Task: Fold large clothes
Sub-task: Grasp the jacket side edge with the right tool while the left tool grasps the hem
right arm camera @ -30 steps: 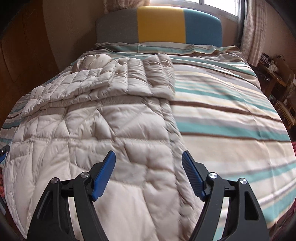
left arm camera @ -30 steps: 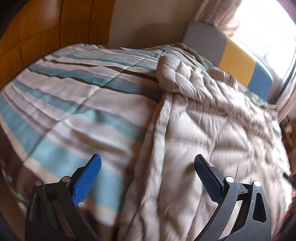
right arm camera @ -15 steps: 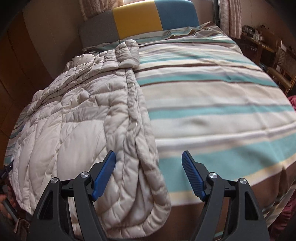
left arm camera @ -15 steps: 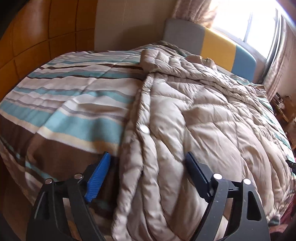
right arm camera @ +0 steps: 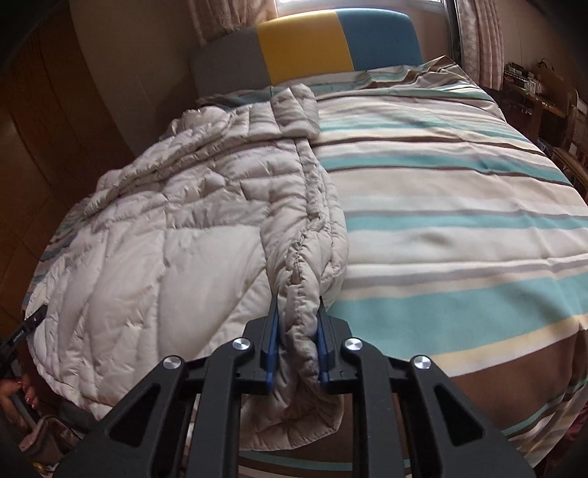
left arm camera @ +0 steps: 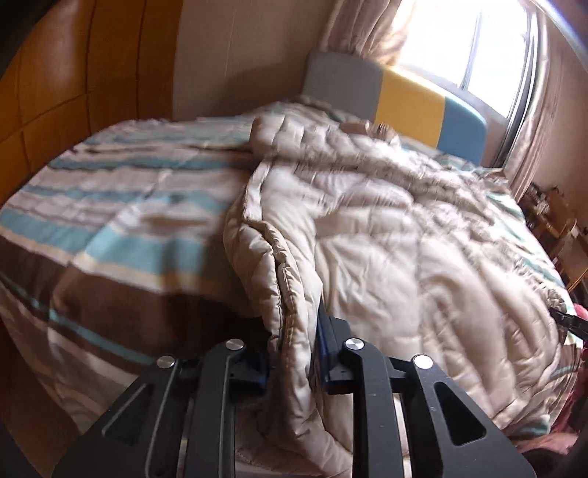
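A large beige quilted down coat (right arm camera: 176, 235) lies spread over the near half of a bed covered by a striped bedspread (right arm camera: 459, 228) in cream, teal and brown, its hem hanging over the foot of the bed and its top end reaching toward the headboard (right arm camera: 305, 51) of grey, yellow and blue panels; the coat sits on the side of the bed nearer the wooden wall panels (left arm camera: 73, 66), with bare bedspread beside it on both edges. The right tool (right arm camera: 296, 342) has just been closing and now pinches the puckered, stitched edge of the coat between its blue pads, the padded fabric bulging out in front of and beneath the jaws; this grasped edge is the one bordering the wide open stretch of bedspread, right at the foot of the bed. The left tool (left arm camera: 292, 353) has likewise just been closing and is clamped on the opposite long edge of the coat, where a thick fold of fabric rises between its black arms; the pads themselves are mostly buried in cloth and the view is blurred, so the exact contact is hard to make out, though the jaws stand nearly together on the fold. A curtain (left arm camera: 364, 29) hangs by a bright window (left arm camera: 488, 47) behind the headboard; at the low left corner of the right wrist view a hand (right arm camera: 16, 395) shows dimly.
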Action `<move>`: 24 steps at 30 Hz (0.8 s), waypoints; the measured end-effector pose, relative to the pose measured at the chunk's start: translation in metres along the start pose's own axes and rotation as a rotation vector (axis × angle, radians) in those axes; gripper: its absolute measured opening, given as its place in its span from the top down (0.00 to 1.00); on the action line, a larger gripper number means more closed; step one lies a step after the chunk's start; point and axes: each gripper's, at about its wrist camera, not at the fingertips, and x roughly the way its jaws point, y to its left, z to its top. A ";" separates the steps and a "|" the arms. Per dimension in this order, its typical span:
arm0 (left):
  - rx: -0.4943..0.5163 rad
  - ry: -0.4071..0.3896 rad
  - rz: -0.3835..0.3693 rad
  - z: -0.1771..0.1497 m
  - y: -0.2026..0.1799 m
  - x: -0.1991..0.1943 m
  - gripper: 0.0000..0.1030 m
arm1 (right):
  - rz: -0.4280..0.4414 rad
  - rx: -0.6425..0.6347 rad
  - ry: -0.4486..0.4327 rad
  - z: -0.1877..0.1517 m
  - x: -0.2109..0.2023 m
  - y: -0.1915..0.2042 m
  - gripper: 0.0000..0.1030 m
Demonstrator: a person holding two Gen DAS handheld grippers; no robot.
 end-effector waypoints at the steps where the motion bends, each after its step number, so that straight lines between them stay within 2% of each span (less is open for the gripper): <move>1: -0.002 -0.014 -0.005 0.004 -0.002 -0.003 0.81 | 0.013 0.006 -0.011 0.003 -0.003 0.001 0.86; 11: -0.072 -0.119 -0.083 0.052 -0.011 -0.014 0.81 | 0.068 0.032 -0.103 0.044 -0.016 0.012 0.87; 17: -0.117 -0.151 -0.110 0.086 -0.012 0.000 0.81 | 0.087 0.030 -0.135 0.078 -0.009 0.020 0.87; 24: -0.187 -0.147 -0.133 0.125 -0.001 0.029 0.81 | 0.096 0.048 -0.141 0.115 0.016 0.023 0.87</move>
